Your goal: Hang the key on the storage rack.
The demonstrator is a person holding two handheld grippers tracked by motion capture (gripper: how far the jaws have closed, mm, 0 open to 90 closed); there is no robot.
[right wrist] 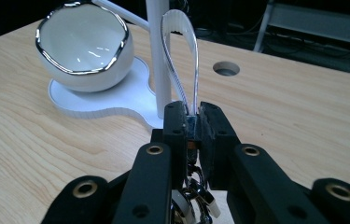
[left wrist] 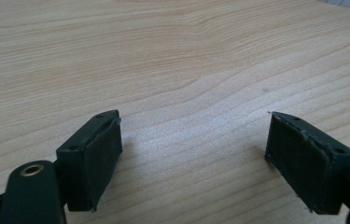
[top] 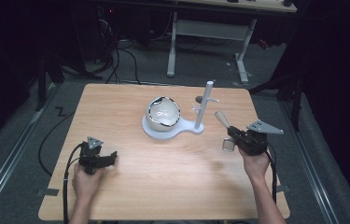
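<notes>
At the table's (top: 130, 186) near left, the left gripper (top: 112, 157) rests low over bare wood, jaws spread wide with nothing between them. Mid-table a white bowl (top: 163, 114) lies tilted on a white stand (top: 182, 128) with an upright post (top: 204, 105). At right, the right gripper (top: 229, 135) is clenched on a looped strap (right wrist: 180, 60), long axis rising toward the post, metal clasp (top: 227, 145) hanging below.

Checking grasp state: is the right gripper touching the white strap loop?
Touching. The right gripper view shows the right gripper shut on the base of the white strap loop, both pads pressed against it.
</notes>
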